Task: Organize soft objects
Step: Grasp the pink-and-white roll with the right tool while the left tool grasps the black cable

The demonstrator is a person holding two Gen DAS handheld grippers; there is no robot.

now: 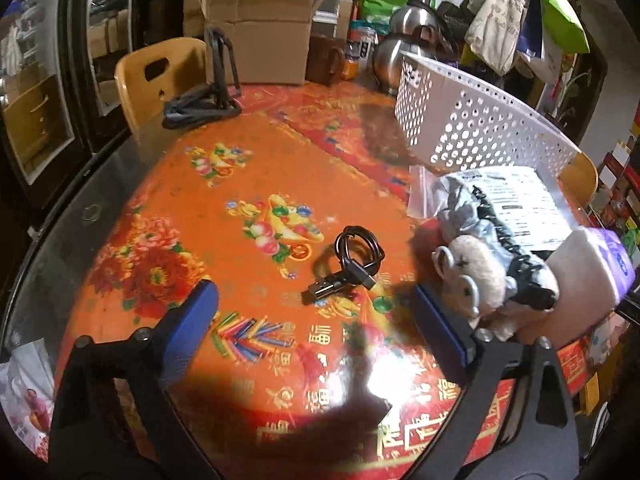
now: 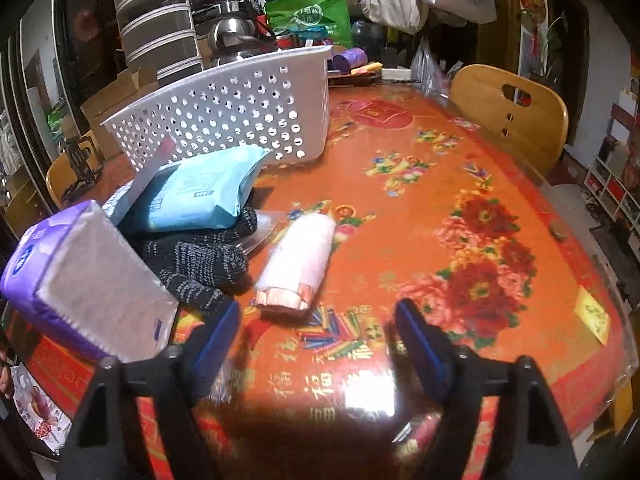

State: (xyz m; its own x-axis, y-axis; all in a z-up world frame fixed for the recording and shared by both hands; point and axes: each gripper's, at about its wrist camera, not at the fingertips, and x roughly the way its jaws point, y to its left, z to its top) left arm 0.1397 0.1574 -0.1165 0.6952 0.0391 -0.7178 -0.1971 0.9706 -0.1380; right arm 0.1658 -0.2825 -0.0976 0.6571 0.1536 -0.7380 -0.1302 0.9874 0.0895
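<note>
In the left wrist view a small plush toy (image 1: 490,276) lies at the right, beside a purple tissue pack (image 1: 592,264) and below a white perforated basket (image 1: 472,120). A coiled black cable (image 1: 352,260) lies ahead of my open, empty left gripper (image 1: 316,312). In the right wrist view my open, empty right gripper (image 2: 320,328) hovers just short of a pink roll (image 2: 298,264). Left of it lie black knit gloves (image 2: 204,264), a blue wipes pack (image 2: 204,192), the purple tissue pack (image 2: 76,280) and the basket (image 2: 240,108).
The table (image 2: 460,184) has an orange flowered cloth under glass. A printed plastic bag (image 1: 520,200) lies by the basket. A black stand (image 1: 212,88) and cardboard box (image 1: 256,40) sit at the far side. Wooden chairs (image 2: 516,112) stand at the edges.
</note>
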